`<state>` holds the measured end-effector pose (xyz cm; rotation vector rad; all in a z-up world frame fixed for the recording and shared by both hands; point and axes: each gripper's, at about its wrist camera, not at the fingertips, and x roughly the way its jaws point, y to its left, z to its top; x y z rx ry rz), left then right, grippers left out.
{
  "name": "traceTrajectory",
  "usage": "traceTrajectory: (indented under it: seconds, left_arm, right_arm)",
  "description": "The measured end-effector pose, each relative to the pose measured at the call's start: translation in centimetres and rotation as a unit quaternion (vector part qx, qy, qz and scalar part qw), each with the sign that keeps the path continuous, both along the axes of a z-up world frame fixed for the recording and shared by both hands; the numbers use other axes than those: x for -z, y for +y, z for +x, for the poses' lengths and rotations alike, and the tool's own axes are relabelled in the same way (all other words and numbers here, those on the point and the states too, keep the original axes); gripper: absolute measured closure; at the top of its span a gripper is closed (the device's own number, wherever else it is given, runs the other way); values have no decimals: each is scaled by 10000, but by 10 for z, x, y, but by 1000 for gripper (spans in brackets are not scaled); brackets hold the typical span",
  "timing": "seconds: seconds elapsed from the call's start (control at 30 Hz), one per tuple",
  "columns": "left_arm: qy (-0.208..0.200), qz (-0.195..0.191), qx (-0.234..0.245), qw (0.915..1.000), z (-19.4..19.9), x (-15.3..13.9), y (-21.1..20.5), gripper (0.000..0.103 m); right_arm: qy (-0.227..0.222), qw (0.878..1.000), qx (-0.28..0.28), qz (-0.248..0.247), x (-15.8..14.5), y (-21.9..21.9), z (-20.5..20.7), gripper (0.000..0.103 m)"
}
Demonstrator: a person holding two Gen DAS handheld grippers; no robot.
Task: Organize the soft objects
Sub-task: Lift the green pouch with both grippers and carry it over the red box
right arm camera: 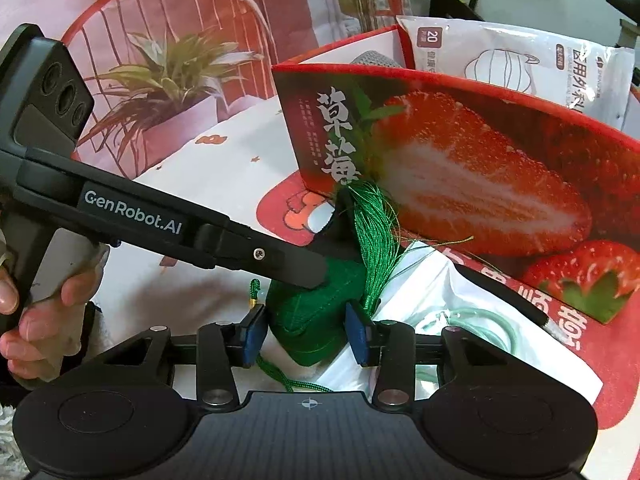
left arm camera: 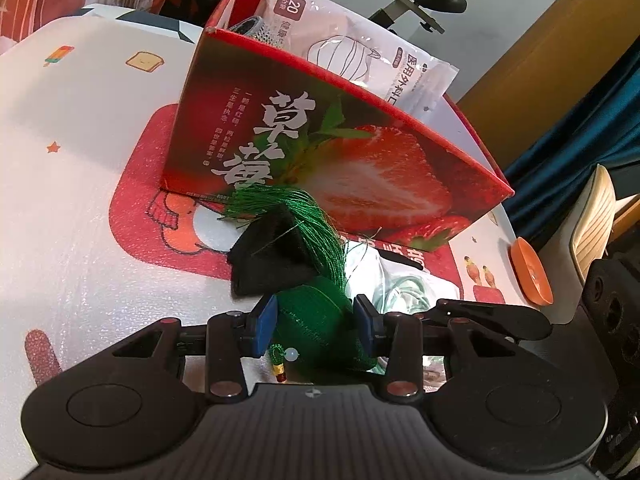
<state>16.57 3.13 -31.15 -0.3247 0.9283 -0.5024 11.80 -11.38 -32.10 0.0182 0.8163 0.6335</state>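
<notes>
A green sachet (left arm camera: pixel 316 316) with a long green tassel (left arm camera: pixel 320 232) and a beaded cord (left arm camera: pixel 282 360) sits between the blue pads of my left gripper (left arm camera: pixel 316 324), which is shut on it. In the right wrist view the same green sachet (right arm camera: pixel 308 320) is also squeezed between the pads of my right gripper (right arm camera: pixel 306 338). The left gripper's finger (right arm camera: pixel 304 270) reaches in from the left and rests on the sachet's top. A black triangular pouch (left arm camera: pixel 268 268) lies just behind it, against the strawberry box (left arm camera: pixel 360 152).
The open red strawberry box (right arm camera: pixel 480 168) holds a pack of face masks (left arm camera: pixel 360 44) and a grey item. A white plastic bag with a pale green cord (right arm camera: pixel 460 320) lies right of the sachet. An orange object (left arm camera: pixel 530 276) sits at the table's right edge, beside a chair (left arm camera: pixel 592 228).
</notes>
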Motion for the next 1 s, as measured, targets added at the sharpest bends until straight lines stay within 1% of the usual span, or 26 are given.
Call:
traceTrajectory:
  seconds: [0.1, 0.17, 0.23, 0.33, 0.43, 0.6, 0.73, 0.87, 1.0]
  left_arm:
    - [-63, -10, 12, 10000, -2, -6, 2, 61]
    - [-210, -33, 24, 9998, -4, -16, 4, 61]
    - [-332, -174, -21, 9993, -4, -28, 10, 61]
    - [-513, -421, -110, 9977, -2, -49, 19, 61]
    - [-892, -452, -86, 9950, -1, -78, 21, 61]
    - [-1631, -397, 34, 9858, 2, -130, 17, 61]
    - [-2132, -409, 119, 9761, 9, -163, 5, 61]
    - [-2524, -396, 209, 9666, 16, -184, -10, 61]
    - [-2755, -346, 300, 9602, 27, -197, -24, 61]
  right_arm:
    - [-75, 10000, -44, 5, -6, 0, -2, 66]
    - [-264, 9996, -67, 7, -15, -1, -4, 66]
    - [-462, 9989, -102, 41, -29, -2, -4, 66]
    - [-740, 9970, -157, 145, -51, -6, 1, 66]
    - [-1040, 9941, -179, 246, -76, -8, 6, 66]
    - [-1703, 9846, -211, 322, -124, -15, 16, 66]
    - [-2184, 9754, -174, 231, -156, -24, 27, 66]
    - [-2619, 9651, -39, 29, -178, -31, 38, 66]
    - [-2915, 9564, 119, -117, -194, -37, 47, 66]
